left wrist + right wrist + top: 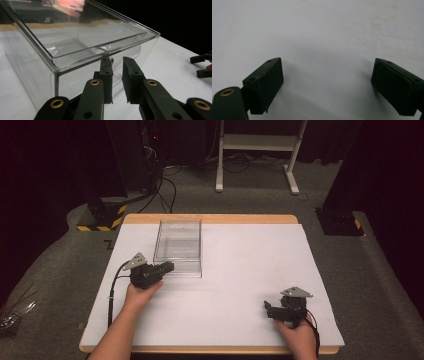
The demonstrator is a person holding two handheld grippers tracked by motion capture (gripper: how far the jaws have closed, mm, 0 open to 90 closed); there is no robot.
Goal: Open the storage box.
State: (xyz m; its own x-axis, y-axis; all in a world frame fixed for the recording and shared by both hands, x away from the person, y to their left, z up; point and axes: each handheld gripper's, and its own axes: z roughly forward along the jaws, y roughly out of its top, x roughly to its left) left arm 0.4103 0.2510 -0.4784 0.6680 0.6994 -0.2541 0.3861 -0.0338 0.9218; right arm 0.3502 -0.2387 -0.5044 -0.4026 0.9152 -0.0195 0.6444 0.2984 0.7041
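The left gripper (117, 75) sits at the near wall of a clear plastic box (178, 246), its jaws drawn close with a narrow gap left between them; in the left gripper view the box wall rises just ahead of the tips, and I cannot tell whether they pinch a bit of the wall or a small tab on it or merely touch it. The box stands directly in front of this gripper, its open top above the jaw tips and its long side running away from them. The right gripper (274, 310) rests well off to the side of the box, low over the white table cover (250, 270), jaws spread wide with nothing between them.

The likely trouble is slip: the box walls are smooth, glossy and hard, and a nearly closed grip on such a thin sheet could skid off, or push the light box away across the cover rather than catch it. Pulling from one end alone could also tip or swivel it, since the other gripper is too far off to steady it.

The box is rectangular, thin-walled and fully transparent, with sharp edges and a stepped rim. The jaw pads (107, 75) are matt black, flat-faced blocks. The cover is matt and faintly stained, with a wooden table edge (210, 218) beyond
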